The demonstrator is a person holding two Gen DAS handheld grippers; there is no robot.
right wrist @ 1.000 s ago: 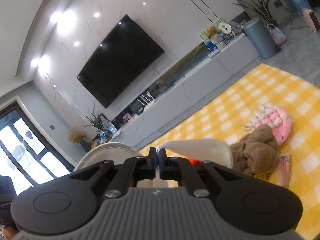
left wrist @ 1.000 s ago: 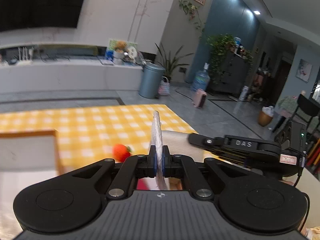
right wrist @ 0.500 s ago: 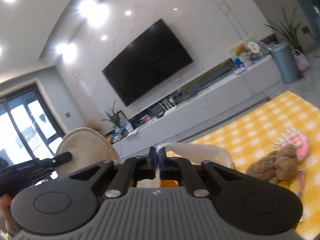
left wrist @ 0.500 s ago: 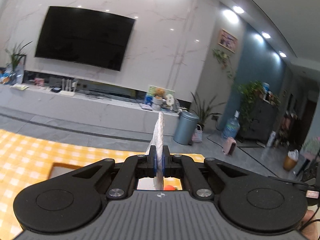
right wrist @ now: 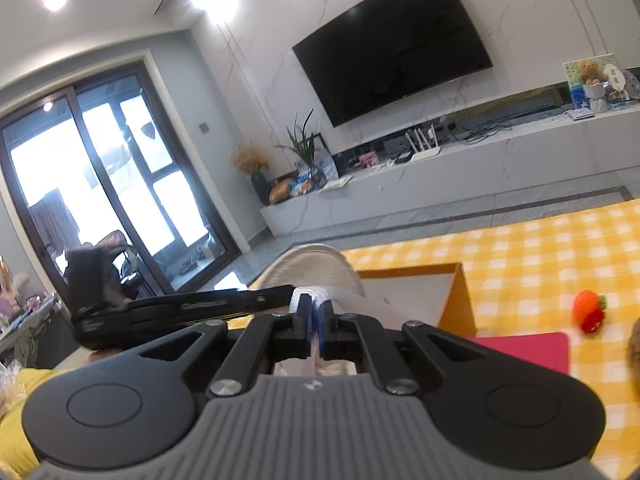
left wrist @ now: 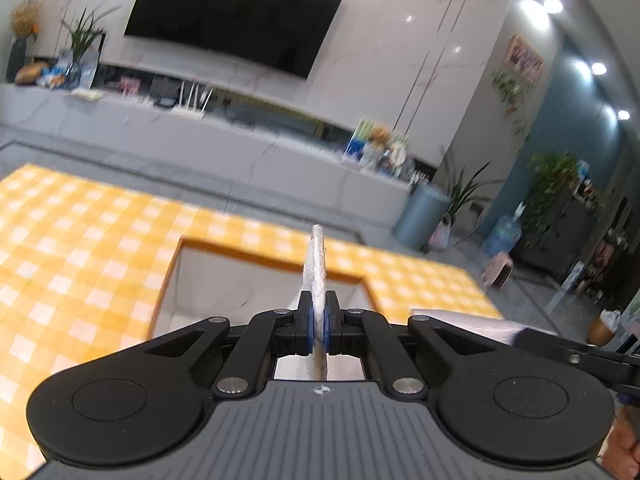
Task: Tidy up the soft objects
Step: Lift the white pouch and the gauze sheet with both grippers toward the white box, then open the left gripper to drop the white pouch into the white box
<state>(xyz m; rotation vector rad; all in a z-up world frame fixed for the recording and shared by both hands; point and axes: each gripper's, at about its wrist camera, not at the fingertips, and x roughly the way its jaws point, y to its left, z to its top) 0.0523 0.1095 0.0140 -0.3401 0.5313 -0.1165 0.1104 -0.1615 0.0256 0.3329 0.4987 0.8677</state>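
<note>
My left gripper [left wrist: 318, 320] is shut on the edge of a cream-white soft cushion [left wrist: 316, 264], seen edge-on, above an open cardboard box [left wrist: 208, 280] on the yellow checked tablecloth [left wrist: 80, 240]. My right gripper [right wrist: 315, 316] is shut on the other side of the same cushion [right wrist: 316, 268], which hangs between the two grippers by the box [right wrist: 416, 292]. The left gripper shows in the right wrist view [right wrist: 180, 308] and the right gripper in the left wrist view [left wrist: 568, 352]. A small orange knitted toy [right wrist: 588, 312] lies on the cloth to the right.
A pink flat item [right wrist: 528, 350] lies in front of the box. A brown plush edge [right wrist: 634, 344] shows at the far right. Beyond the table are a TV wall, a long grey bench, a bin [left wrist: 422, 216] and plants.
Both grippers have swung left with the cushion and now hold it over the box. The brown and pink plush toys have slid out of the right wrist view.
</note>
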